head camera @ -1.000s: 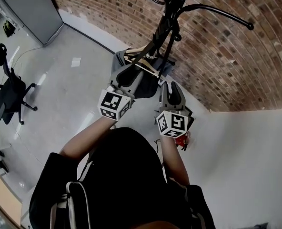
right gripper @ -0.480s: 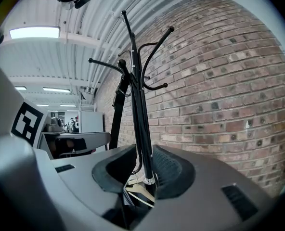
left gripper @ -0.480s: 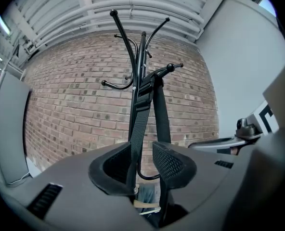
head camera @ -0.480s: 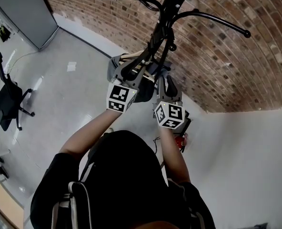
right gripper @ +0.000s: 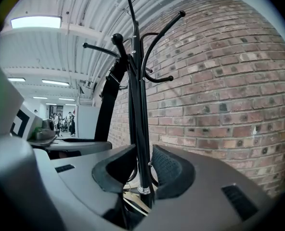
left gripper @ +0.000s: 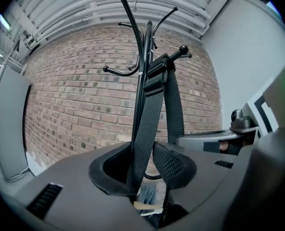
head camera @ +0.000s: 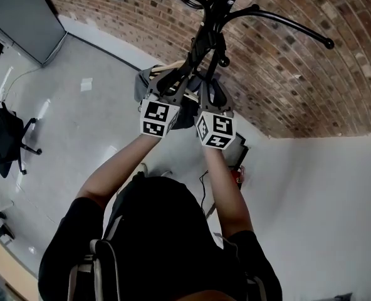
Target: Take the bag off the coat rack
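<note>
A black coat rack (head camera: 220, 5) stands against the brick wall. A grey bag (head camera: 149, 80) hangs from it by a black webbing strap (left gripper: 149, 114) looped over a knobbed hook (left gripper: 183, 49). My left gripper (head camera: 173, 93) is raised at the bag's top. In the left gripper view the strap runs down between the left gripper's (left gripper: 142, 165) jaws, which are shut on it. My right gripper (head camera: 209, 96) is beside it at the rack's pole (right gripper: 136, 105). In the right gripper view the jaws of the right gripper (right gripper: 140, 170) stand open either side of the pole, and the strap (right gripper: 109, 100) hangs to the left.
The brick wall (head camera: 286, 74) runs behind the rack and a white wall (head camera: 323, 193) stands to the right. An office chair (head camera: 4, 133) and a grey cabinet (head camera: 16, 17) stand off to the left. A small red object (head camera: 237, 177) lies by the rack's foot.
Both grippers have risen toward the rack's upper part. The right gripper moved up and left until its jaws straddle the pole. The left stays on the strap.
</note>
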A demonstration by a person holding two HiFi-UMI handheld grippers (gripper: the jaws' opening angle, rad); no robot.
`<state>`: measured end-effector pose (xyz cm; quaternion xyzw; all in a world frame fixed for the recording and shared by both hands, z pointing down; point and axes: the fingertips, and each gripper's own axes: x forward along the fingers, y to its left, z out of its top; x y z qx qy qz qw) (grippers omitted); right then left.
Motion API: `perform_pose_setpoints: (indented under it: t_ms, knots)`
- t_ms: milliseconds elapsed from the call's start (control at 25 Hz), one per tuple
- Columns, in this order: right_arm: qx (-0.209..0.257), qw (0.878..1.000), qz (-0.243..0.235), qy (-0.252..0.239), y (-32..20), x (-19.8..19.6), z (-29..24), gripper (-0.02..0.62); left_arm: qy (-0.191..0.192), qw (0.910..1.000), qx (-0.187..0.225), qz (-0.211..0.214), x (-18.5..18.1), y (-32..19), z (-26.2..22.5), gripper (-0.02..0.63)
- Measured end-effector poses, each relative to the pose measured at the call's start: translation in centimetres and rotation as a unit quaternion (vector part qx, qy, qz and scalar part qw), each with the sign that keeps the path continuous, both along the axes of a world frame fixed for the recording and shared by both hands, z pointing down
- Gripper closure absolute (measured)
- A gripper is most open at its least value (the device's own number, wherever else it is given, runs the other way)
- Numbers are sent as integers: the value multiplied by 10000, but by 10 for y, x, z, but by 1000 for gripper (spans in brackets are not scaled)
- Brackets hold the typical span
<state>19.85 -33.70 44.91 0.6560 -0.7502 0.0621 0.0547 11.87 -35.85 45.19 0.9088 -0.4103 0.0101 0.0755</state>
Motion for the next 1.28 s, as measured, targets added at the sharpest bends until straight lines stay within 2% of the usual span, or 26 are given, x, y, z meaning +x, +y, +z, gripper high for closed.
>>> perform_pose_setpoints:
  t_ms: [240,320,400,440,560,720,920,1280]
  knots:
    - [106,9999,-96,69,-17,9,-4,483,65,9998,143,-97,1,-7,-8,477]
    - [24,9998,-205,-3,-23,7,3,492,85,9998,147,-57,0,-9,-8,507]
    - [12,9996,-280,-38,-25,5,6,566,82,9999,84,29,0,-10,-7,545]
    - [21,9996,-272,-46,-23,6,6,572,80,9999,27,64,-1,-9,-7,566]
    - [-9,9996,-36,-280,-15,14,1,572,183,9996,-178,148,-7,-2,-14,584]
    - [34,9986,279,-446,-4,27,-8,572,229,9994,-158,214,-21,4,-24,584]
    - [198,9971,661,-326,2,48,-21,572,323,9994,97,60,-35,7,-46,586]
    - [699,9917,837,-675,21,69,-66,572,468,9973,555,65,-40,18,-88,584]
